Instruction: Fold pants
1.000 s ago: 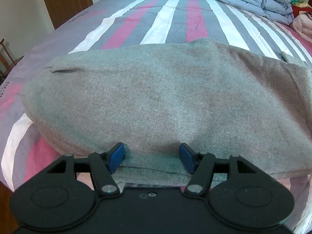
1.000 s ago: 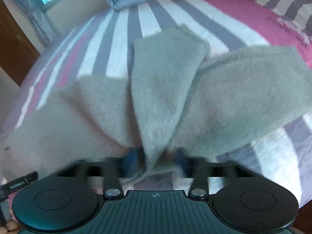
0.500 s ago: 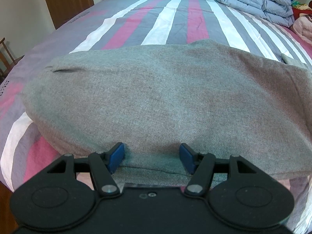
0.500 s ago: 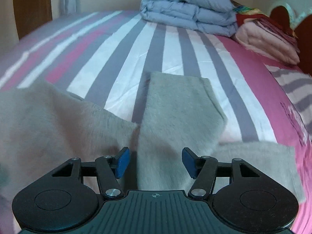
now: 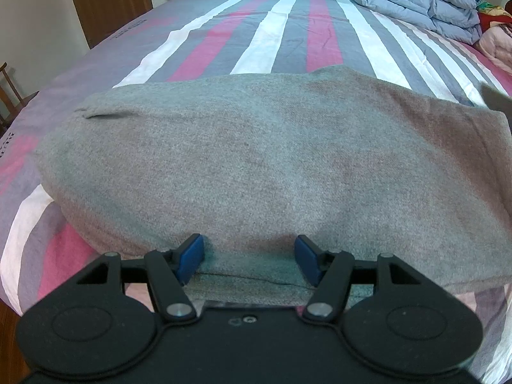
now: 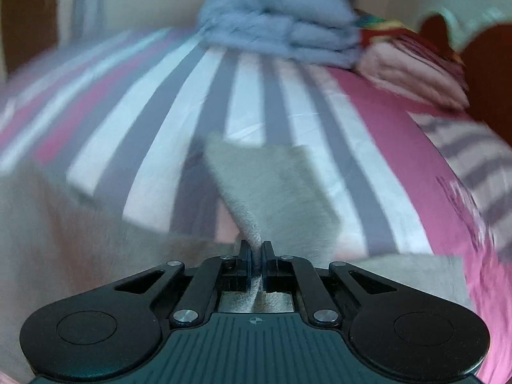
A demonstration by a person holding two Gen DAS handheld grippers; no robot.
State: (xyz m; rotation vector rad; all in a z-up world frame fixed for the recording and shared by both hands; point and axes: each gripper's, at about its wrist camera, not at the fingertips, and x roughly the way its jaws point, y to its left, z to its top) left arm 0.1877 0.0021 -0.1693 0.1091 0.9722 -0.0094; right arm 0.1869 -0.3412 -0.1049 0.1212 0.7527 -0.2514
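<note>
On the striped bed (image 5: 288, 32), the right gripper (image 6: 255, 249) pinches the grey pants (image 5: 256, 166) while the left gripper (image 5: 249, 256) gapes at their near edge.

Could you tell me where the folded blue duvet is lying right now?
The folded blue duvet lies at the bed's far end, upper right in the left wrist view, beside pink bedding, beyond the grey pants.

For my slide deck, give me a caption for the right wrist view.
Right gripper shut on a grey pants leg above the striped bedsheet.
</note>
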